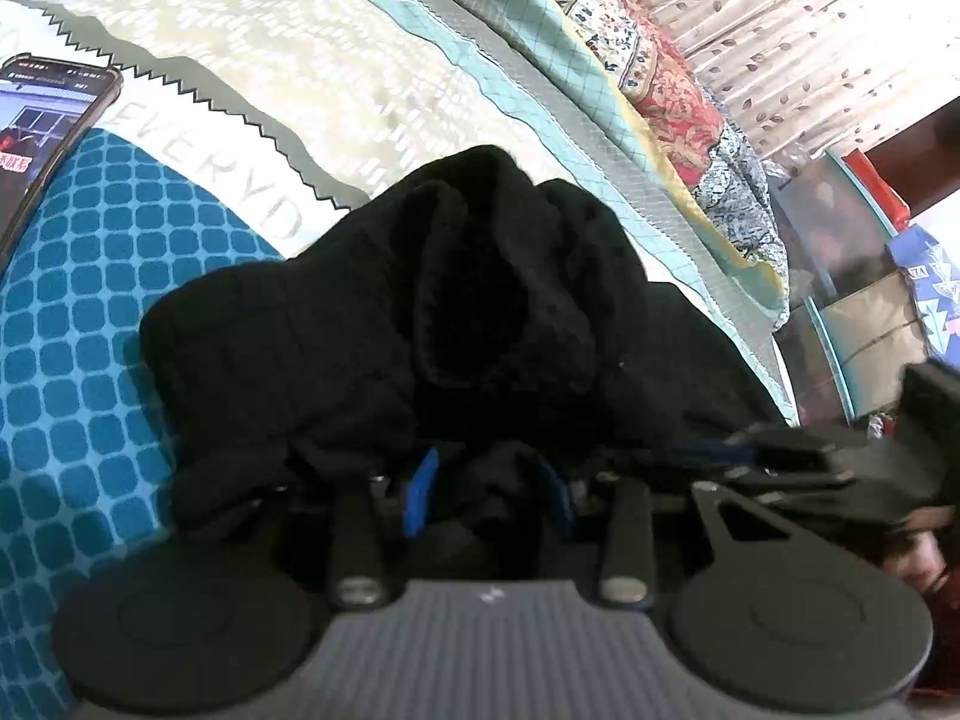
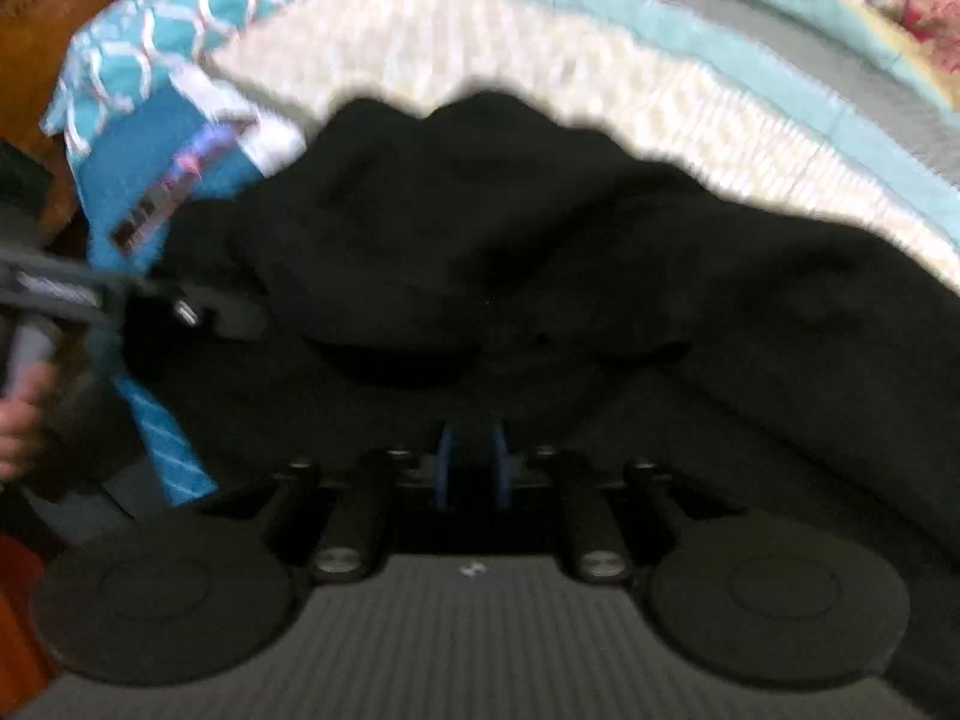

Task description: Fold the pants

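Bedding covers the whole scene: a blue checked sheet (image 1: pixel 72 324) on the near side of the bed, a cream quilt (image 1: pixel 288 48) beyond it, and leaf-print curtains (image 1: pixel 798 18) past the far edge. A phone (image 1: pixel 45 126) lies lit on the sheet toward the near-left corner. The black pants (image 1: pixel 384 324) sit bunched on the bed between sheet and quilt, one opening gaping upward. The left gripper (image 1: pixel 489 492) has its blue-tipped fingers narrowed on a wad of the black cloth, and the right gripper (image 2: pixel 471 468), seen through blur, looks nearly closed on the cloth too. I'd say a fold is being carried over; next, both ends need laying down level and edges matched before letting go
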A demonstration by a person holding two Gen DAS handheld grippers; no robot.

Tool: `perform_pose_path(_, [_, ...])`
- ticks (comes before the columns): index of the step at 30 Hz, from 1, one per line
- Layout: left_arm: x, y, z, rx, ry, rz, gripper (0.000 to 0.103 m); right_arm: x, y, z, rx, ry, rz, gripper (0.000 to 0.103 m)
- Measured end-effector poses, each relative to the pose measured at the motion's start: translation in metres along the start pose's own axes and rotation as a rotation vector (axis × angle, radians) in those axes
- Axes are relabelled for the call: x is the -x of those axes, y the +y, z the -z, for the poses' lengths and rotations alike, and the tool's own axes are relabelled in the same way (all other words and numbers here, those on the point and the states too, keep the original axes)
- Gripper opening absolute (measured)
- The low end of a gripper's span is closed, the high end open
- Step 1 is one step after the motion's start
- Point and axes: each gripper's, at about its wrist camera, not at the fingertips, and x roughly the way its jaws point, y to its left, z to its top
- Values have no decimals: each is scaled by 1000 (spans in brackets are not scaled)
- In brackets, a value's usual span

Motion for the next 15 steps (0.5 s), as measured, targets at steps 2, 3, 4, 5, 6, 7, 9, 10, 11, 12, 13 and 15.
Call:
perform_pose_path(2, [2, 3, 1, 3, 0, 7, 36, 19, 3, -12, 0, -76, 10, 48])
perform_pose_path(3, [2, 3, 1, 4, -1, 10, 36, 28, 4, -19, 2, -111, 19, 48])
perform_pose_path(4, [3, 4, 1, 3, -1, 12, 36, 33, 6, -27, 7, -139, 24, 49])
perform_pose_path(5, [3, 5, 1, 0, -2, 14, 36, 37, 9, -35, 14, -165, 23, 51])
perform_pose_path(6, [4, 5, 2, -2, -4, 16, 36, 38, 13, -45, 25, -197, 20, 60])
perform_pose_path(7, [5, 6, 3, -3, -7, 19, 36, 38, 16, -52, 33, -220, 19, 66])
perform_pose_path(9, [6, 7, 4, -3, -11, 23, 36, 30, 21, -64, 55, -247, 15, 79])
perform_pose_path(10, [6, 7, 5, -5, -12, 24, 36, 20, 24, -68, 73, -240, 10, 79])
perform_pose_path(11, [6, 7, 5, -7, -12, 24, 36, 7, 28, -73, 96, -220, 7, 79])
perform_pose_path(12, [7, 7, 5, -8, -11, 25, 36, -12, 32, -76, 121, -183, 16, 79])
perform_pose_path(13, [8, 7, 6, -9, -11, 25, 36, -34, 32, -75, 132, -125, 38, 77])
perform_pose_path(15, [9, 7, 7, -11, -5, 25, 36, -77, 27, -69, 99, 10, 49, 41])
